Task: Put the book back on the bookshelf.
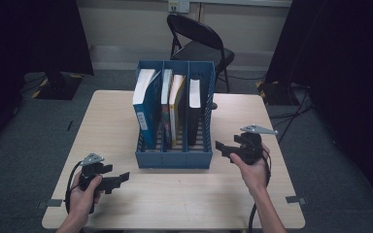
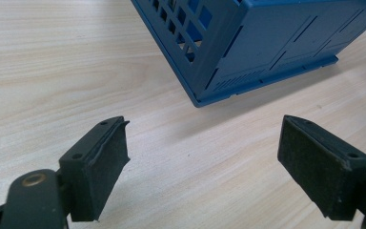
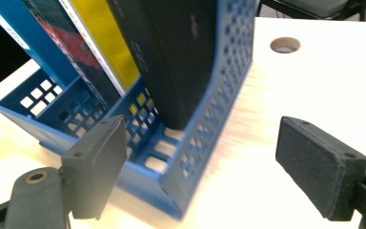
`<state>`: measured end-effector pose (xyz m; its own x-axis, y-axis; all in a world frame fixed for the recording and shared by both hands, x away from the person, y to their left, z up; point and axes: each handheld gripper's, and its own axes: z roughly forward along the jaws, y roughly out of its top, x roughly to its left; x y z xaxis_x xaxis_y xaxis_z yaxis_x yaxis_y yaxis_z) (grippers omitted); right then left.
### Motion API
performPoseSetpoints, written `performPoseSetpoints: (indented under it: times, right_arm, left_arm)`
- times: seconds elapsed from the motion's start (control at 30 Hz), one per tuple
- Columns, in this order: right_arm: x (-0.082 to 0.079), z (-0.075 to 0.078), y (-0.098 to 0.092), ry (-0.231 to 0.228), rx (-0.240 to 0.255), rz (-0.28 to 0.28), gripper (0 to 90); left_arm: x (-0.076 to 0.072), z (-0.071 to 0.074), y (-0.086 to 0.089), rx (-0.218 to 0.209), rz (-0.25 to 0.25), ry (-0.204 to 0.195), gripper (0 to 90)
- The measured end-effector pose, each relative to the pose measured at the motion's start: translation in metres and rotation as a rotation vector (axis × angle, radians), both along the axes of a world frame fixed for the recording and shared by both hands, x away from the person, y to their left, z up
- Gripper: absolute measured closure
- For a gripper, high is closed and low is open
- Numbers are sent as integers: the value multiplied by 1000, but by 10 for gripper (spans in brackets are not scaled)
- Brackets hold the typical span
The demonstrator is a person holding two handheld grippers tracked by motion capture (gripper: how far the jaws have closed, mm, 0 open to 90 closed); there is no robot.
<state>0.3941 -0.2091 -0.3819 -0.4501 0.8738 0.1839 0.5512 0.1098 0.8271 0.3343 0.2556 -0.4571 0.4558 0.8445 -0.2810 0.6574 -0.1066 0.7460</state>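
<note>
Hovering near the table's [image 1: 126, 204] front-left corner, the left tool [image 1: 121, 177] was released, nothing between its jaws. Right tool [image 1: 222, 148] sat near the right edge, jaws spread wide and empty, just beside the blue file rack's [image 1: 175, 160] front-right corner. Black book [image 1: 194, 114] stood upright in the rack's rightmost compartment, to the left of and beyond that tool, long axis front to back; the right hand [image 1: 253, 170] was nearer.

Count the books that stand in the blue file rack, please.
4. A blue book leans in the left compartment of the rack, a white-spined book and a yellow book share the middle one, and a black book stands in the right one. None seems hidden.
</note>
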Motion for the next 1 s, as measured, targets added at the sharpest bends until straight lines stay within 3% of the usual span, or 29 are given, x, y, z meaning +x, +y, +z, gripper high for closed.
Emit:
performPoseSetpoints:
  times: [0.13, 0.27, 0.47, 0.63, 0.83, 1.0]
  right_arm:
    - [-16, -6, -17, 9, -15, -23, 166]
    - [-33, -12, -39, 22, 21, -67, 165]
    - [-58, -28, -63, 46, -18, -107, 166]
    - [-73, -47, -84, 74, -62, -175, 166]
    - [-79, -67, -101, 107, -124, -225, 171]
    - [-75, -75, -106, 154, -129, -243, 172]
  left_arm:
    - [0, 0, 2, 1, 4, 1, 170]
    - [-1, 0, 2, 4, 5, -2, 170]
    - [0, 0, 2, 13, 5, 0, 170]
    - [-1, -1, 2, 14, 2, 1, 170]
    - [-1, -2, 1, 30, -7, 8, 170]
    - [1, -3, -1, 70, -18, 18, 168]
